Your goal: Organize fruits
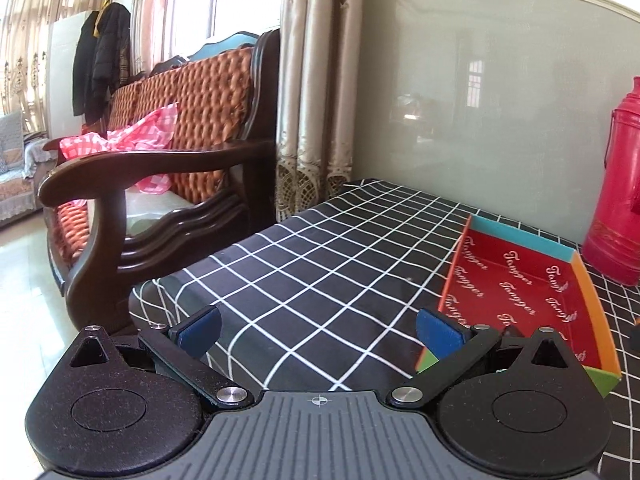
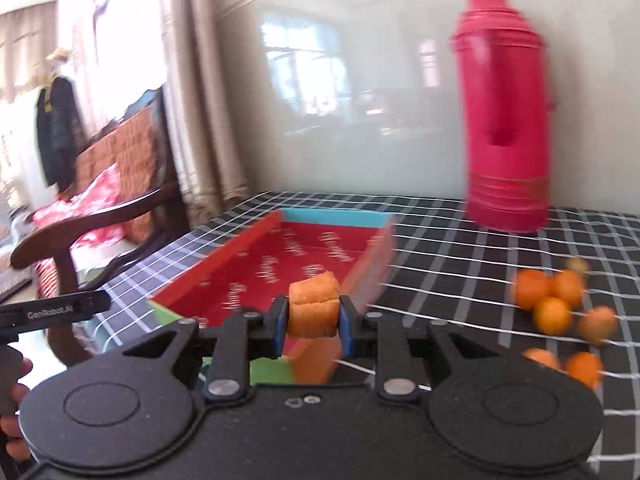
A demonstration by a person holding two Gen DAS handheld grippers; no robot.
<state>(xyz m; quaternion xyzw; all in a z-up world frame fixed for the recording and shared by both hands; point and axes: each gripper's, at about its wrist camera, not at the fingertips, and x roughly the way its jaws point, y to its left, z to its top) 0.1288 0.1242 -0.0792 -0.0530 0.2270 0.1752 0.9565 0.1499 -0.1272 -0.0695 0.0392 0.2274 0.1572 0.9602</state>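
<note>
My right gripper (image 2: 313, 320) is shut on an orange fruit (image 2: 314, 306), squeezed between its blue pads, just above the near corner of the red tray (image 2: 256, 276). The tray has coloured rims and no fruit inside. Several more orange fruits (image 2: 554, 302) lie loose on the checked cloth to the right. My left gripper (image 1: 318, 332) is open and empty, low over the cloth, with the same red tray (image 1: 516, 280) to its right.
A tall red thermos (image 2: 502, 120) stands behind the fruits near the wall; it also shows in the left wrist view (image 1: 618, 200). A wooden sofa (image 1: 160, 184) stands left of the table. The table's left edge (image 1: 208, 264) drops off beside it.
</note>
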